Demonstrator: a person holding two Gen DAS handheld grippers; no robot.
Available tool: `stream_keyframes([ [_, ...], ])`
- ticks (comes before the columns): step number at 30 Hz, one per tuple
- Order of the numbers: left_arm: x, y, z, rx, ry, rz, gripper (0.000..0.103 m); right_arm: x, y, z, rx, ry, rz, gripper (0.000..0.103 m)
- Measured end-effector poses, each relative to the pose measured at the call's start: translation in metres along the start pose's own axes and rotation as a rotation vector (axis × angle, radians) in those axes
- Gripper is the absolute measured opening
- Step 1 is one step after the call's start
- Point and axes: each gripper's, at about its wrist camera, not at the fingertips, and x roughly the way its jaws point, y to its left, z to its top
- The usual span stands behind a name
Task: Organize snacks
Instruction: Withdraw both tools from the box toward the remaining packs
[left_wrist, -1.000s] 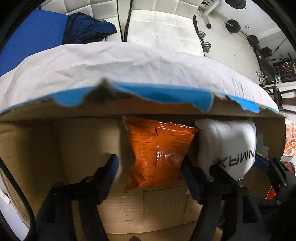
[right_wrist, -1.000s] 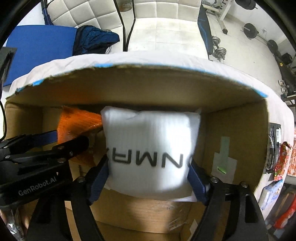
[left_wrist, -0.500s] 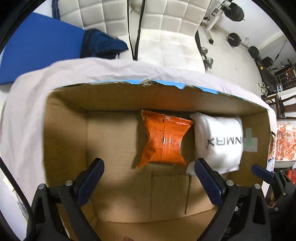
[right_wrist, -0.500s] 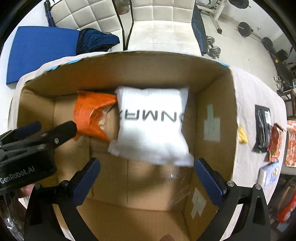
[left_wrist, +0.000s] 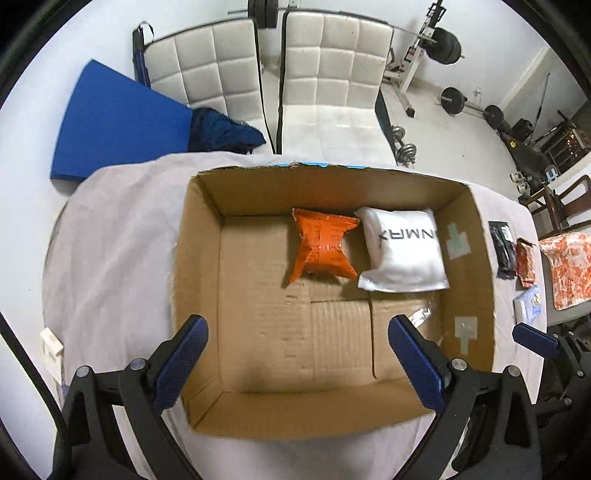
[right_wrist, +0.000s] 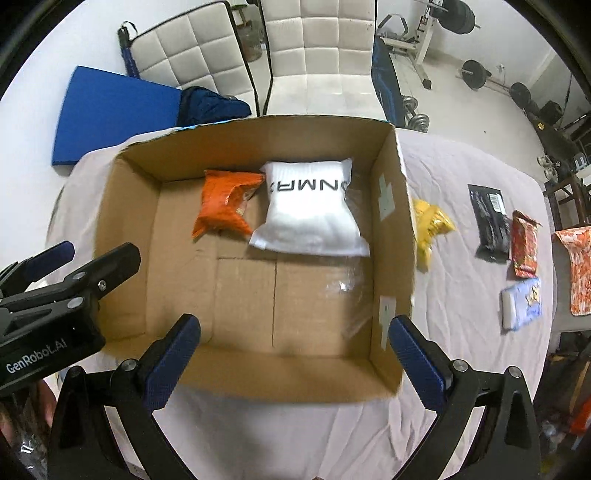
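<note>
An open cardboard box (left_wrist: 199, 280) (right_wrist: 395, 236) stands on a table with a white cloth. Against its far wall lie an orange snack bag (left_wrist: 321, 245) (right_wrist: 225, 208) and, to its right, a white packet with black letters (left_wrist: 404, 251) (right_wrist: 310, 210). My left gripper (left_wrist: 299, 354) hangs open above the box's near half, holding nothing. My right gripper (right_wrist: 295, 350) is open and empty too, over the box's near wall. The left gripper's body (right_wrist: 55, 306) shows at the left of the right wrist view.
Right of the box on the cloth (right_wrist: 461, 332) lie a yellow bag (right_wrist: 430, 225), a black packet (right_wrist: 489, 221), a red packet (right_wrist: 522, 243) and a light blue packet (right_wrist: 522, 302). Two white chairs (left_wrist: 321, 88), a blue mat (left_wrist: 114, 122) and gym weights stand beyond the table.
Both grippers let go of their packets and pulled up and back out of the box. The orange bag and the white packet now lie free at the far wall.
</note>
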Motion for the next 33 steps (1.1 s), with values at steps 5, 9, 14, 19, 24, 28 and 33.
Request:
stream_keyframes([
  [5, -0.029, -0.006, -0.016, -0.006, -0.056, -0.005, 0.100, -0.031, 0.004, -0.023, -0.003, -0.035, 0.014, 0.103],
  [9, -0.047, -0.007, -0.028, -0.018, -0.083, -0.017, 0.100, -0.053, 0.000, -0.039, 0.005, -0.062, 0.032, 0.103],
  [14, -0.063, -0.012, -0.044, -0.054, -0.082, -0.056, 0.100, -0.072, -0.004, -0.051, -0.007, -0.078, 0.065, 0.103],
  [19, -0.080, -0.029, -0.052, -0.058, -0.098, -0.066, 0.100, -0.082, -0.024, -0.060, 0.001, -0.076, 0.095, 0.103],
  [24, -0.092, -0.070, -0.045, -0.020, -0.107, -0.103, 0.100, -0.097, -0.078, -0.063, 0.076, -0.085, 0.105, 0.103],
  [28, -0.087, -0.120, -0.030, 0.030, -0.095, -0.130, 0.100, -0.106, -0.155, -0.058, 0.190, -0.095, 0.069, 0.103],
  [33, -0.063, -0.191, -0.006, 0.075, -0.051, -0.169, 0.100, -0.099, -0.268, -0.046, 0.367, -0.089, -0.012, 0.103],
])
